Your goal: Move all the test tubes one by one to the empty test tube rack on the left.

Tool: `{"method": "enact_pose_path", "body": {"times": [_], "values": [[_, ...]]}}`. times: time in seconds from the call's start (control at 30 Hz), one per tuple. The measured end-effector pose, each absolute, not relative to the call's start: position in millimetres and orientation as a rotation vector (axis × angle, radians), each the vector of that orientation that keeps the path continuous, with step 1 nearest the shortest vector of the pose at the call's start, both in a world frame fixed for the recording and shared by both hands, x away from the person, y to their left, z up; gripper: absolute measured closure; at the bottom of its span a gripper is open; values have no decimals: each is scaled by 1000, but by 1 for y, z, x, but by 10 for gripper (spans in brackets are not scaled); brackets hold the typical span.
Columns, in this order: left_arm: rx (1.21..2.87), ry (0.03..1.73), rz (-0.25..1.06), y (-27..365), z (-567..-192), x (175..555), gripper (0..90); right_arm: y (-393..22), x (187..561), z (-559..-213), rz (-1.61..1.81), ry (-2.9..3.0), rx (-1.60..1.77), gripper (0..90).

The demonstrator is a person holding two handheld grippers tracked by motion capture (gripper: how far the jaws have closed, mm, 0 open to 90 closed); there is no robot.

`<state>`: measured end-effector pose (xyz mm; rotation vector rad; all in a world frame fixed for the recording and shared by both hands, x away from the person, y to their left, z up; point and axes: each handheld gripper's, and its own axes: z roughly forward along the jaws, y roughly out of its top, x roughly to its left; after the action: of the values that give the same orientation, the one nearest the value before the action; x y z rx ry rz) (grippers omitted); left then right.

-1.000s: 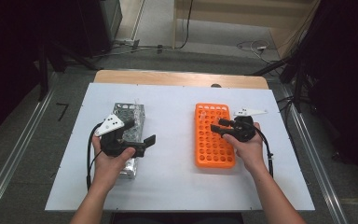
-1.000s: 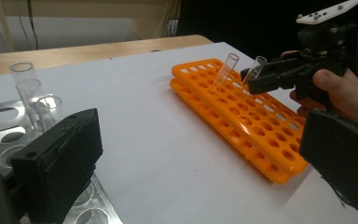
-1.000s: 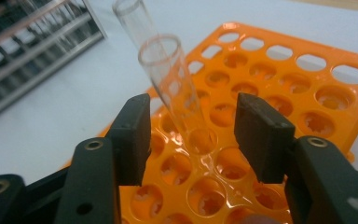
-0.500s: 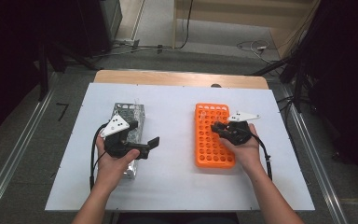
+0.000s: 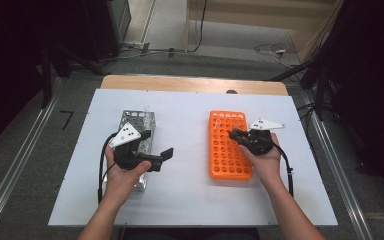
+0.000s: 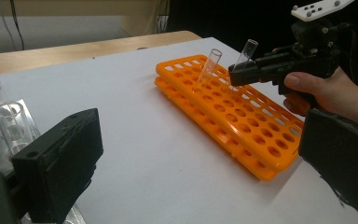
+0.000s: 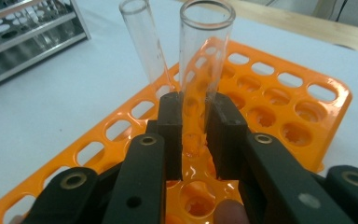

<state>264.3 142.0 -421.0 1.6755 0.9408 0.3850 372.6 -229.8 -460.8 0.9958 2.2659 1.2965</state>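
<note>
I have the right gripper (image 7: 193, 140) clenched on a clear test tube (image 7: 205, 70), its jaws having just closed around the glass. The tube stands in a far-end hole of the orange rack (image 5: 230, 150), right of centre on the white table (image 5: 190, 200). A second tube (image 7: 144, 42) leans in a hole just beside it. The remaining holes I can see are empty. The left gripper (image 5: 162, 156) hangs released beside the metal rack (image 5: 137, 120), which holds glass tubes. Bare table lies between the racks and along the near edge.
</note>
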Motion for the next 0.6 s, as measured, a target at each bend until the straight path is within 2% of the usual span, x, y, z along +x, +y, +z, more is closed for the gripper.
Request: {"method": "enact_pose_path", "body": {"times": [0.6], "values": [[1692, 890, 362, 127, -417, 265, 0, -237, 350, -435, 1466, 2248, 935, 738]]}}
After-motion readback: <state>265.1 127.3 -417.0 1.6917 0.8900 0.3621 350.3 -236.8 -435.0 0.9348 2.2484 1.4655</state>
